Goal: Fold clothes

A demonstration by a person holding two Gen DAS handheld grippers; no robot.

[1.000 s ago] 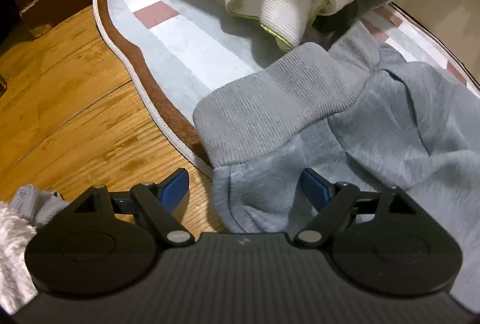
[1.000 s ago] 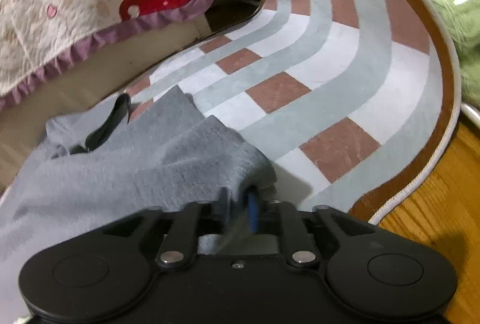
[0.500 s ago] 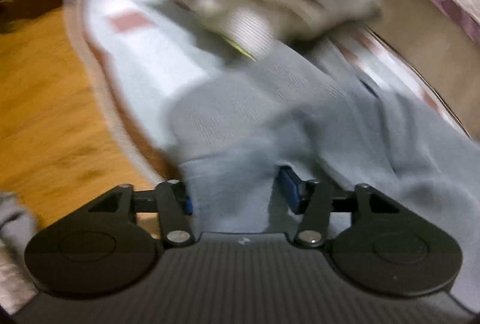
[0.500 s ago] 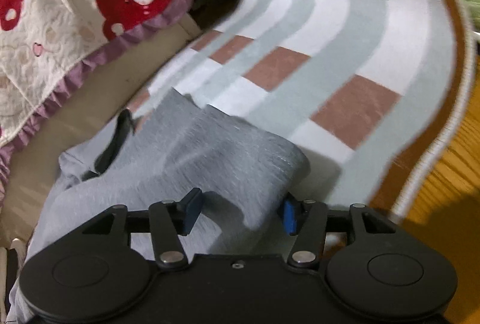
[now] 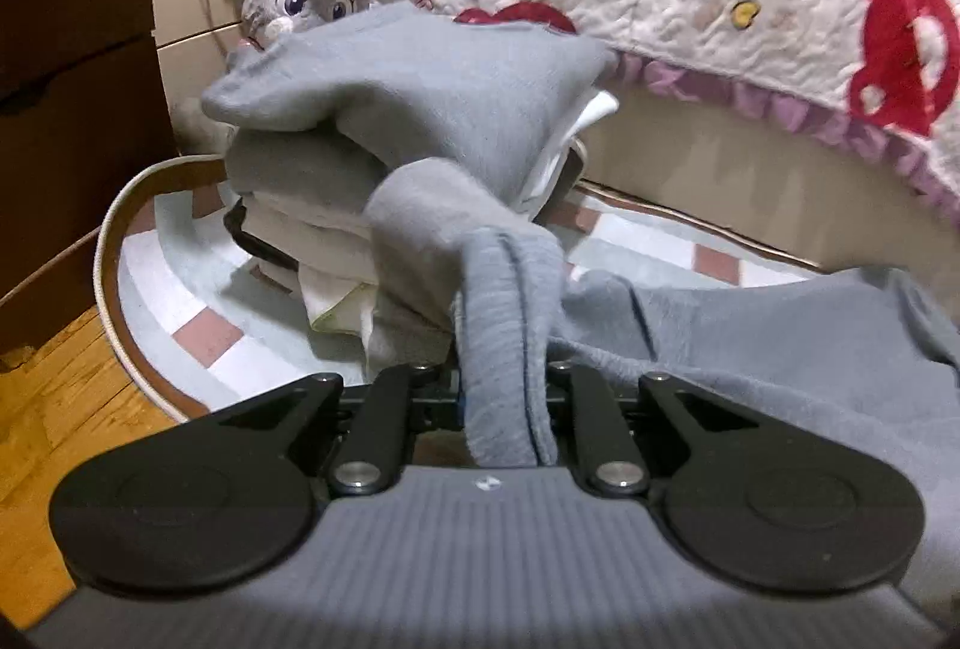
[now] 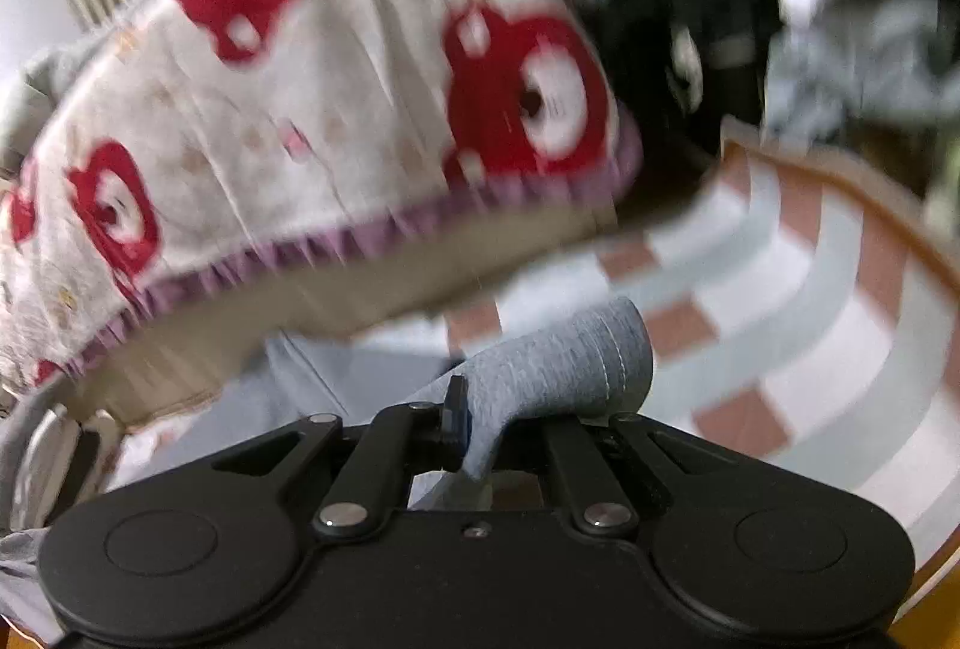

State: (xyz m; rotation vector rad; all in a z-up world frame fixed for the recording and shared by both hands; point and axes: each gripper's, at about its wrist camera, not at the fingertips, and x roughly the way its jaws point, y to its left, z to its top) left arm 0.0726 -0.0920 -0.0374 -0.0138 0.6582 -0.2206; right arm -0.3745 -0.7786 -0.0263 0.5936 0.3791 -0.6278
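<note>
Softly bunched, the grey garment (image 5: 750, 349) is lying over the striped rug (image 5: 198, 301), hanging between both tools. The left gripper (image 5: 504, 397) is pinching its ribbed cuff, which is running straight away from the camera. The right gripper (image 6: 510, 421) is seemingly clamping another rolled edge (image 6: 570, 361) angling up-right, though blur is obscuring it.

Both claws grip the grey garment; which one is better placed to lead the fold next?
Probably left: the left claw pinches the grey garment in a sharp view; the right claw's view is motion-blurred.
</note>
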